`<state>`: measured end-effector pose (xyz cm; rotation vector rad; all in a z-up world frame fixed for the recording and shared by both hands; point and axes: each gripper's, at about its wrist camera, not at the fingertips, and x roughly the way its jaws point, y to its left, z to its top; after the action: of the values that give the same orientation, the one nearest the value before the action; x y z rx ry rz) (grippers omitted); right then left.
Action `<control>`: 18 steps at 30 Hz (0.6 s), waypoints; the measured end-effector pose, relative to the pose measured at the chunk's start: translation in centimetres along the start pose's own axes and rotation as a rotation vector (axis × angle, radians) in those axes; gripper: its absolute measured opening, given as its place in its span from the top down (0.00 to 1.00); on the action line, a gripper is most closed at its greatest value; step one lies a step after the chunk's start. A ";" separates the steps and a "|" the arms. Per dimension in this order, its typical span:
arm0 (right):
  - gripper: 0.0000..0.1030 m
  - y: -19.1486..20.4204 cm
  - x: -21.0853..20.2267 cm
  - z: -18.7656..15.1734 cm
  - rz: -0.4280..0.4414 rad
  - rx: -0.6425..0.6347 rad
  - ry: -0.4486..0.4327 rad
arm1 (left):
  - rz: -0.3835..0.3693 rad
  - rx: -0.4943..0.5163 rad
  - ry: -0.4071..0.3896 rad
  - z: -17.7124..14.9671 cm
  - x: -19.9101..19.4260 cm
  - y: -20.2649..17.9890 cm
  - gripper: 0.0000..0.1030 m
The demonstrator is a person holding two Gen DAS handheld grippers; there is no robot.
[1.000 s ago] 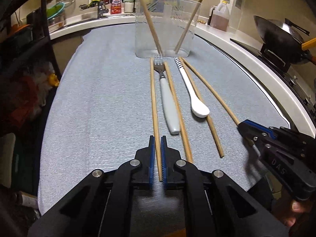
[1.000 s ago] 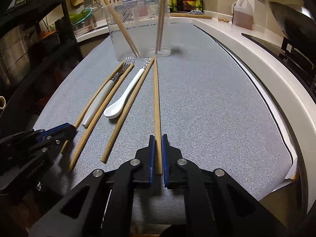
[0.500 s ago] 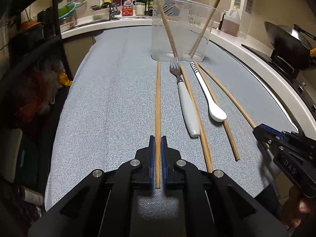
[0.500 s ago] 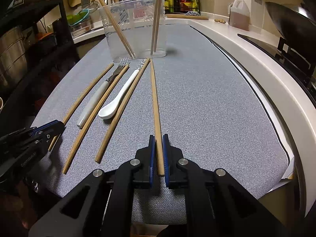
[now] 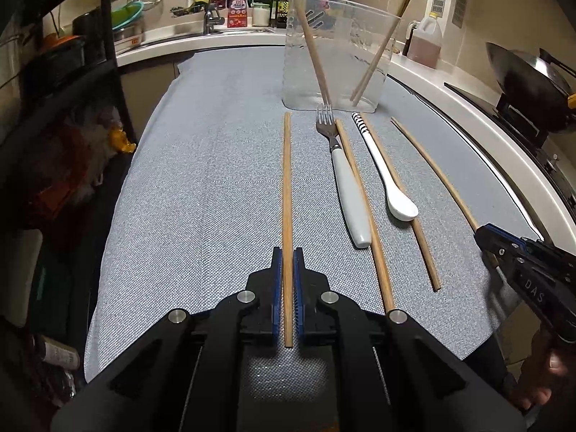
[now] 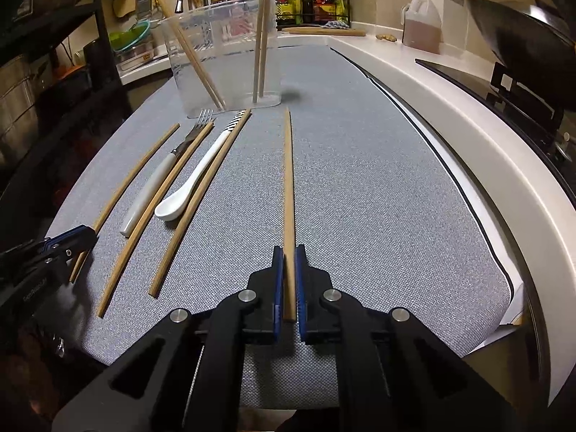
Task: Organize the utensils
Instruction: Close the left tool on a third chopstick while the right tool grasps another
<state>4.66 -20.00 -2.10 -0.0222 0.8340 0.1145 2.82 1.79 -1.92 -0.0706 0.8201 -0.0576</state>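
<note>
My left gripper (image 5: pixel 287 252) is shut on a wooden chopstick (image 5: pixel 287 194) that points toward a clear plastic container (image 5: pixel 338 54) holding several chopsticks. My right gripper (image 6: pixel 288 250) is shut on another chopstick (image 6: pixel 288 180), pointing toward the same container (image 6: pixel 223 54). On the grey mat between them lie a white-handled fork (image 5: pixel 343 176), a white spoon (image 5: pixel 387 176) and two loose chopsticks (image 5: pixel 363 208). The right gripper shows at the right of the left wrist view (image 5: pixel 482 234); the left gripper shows at the left of the right wrist view (image 6: pixel 84 234).
The grey mat (image 5: pixel 216 180) covers a white counter (image 6: pixel 468 115). A wok on a stove (image 5: pixel 522 79) stands at the right, an oil jug (image 6: pixel 421 21) behind, a sink with a tap (image 5: pixel 201 0) at the back left, and dark shelving (image 5: pixel 54 90) at the left.
Both grippers have lifted their chopsticks off the mat and drawn apart sideways, the left to the left and the right to the right. The fork, spoon and other chopsticks stay put.
</note>
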 end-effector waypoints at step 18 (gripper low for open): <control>0.93 0.1 -0.2 0.0 0.014 -0.006 0.003 | 0.000 0.012 -0.018 0.2 0.3 -0.7 0.94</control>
<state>4.55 -19.95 -1.98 -0.0223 0.8372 0.1301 3.19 1.10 -1.95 -0.0596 0.8012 -0.0622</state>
